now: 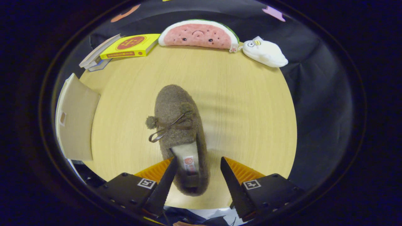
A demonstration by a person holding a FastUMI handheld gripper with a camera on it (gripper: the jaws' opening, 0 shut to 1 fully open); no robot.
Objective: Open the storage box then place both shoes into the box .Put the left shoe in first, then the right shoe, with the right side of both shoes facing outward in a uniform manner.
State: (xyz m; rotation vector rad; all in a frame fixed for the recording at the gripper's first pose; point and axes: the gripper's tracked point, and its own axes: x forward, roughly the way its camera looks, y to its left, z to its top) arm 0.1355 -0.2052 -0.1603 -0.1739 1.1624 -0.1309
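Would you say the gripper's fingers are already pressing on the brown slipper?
No: the gripper is open, its fingers standing apart on either side of the heel of the brown slipper, with a gap beside the right finger.

One shoe (180, 131), two plush toys (198, 34) (265, 52), three books (130, 46), one box (75, 117)

Shoe (180, 131) between spread gripper (198, 163) fingers, bare table (251, 103) right of it

Books (128, 46), watermelon cushion (198, 34), white plush (265, 52)
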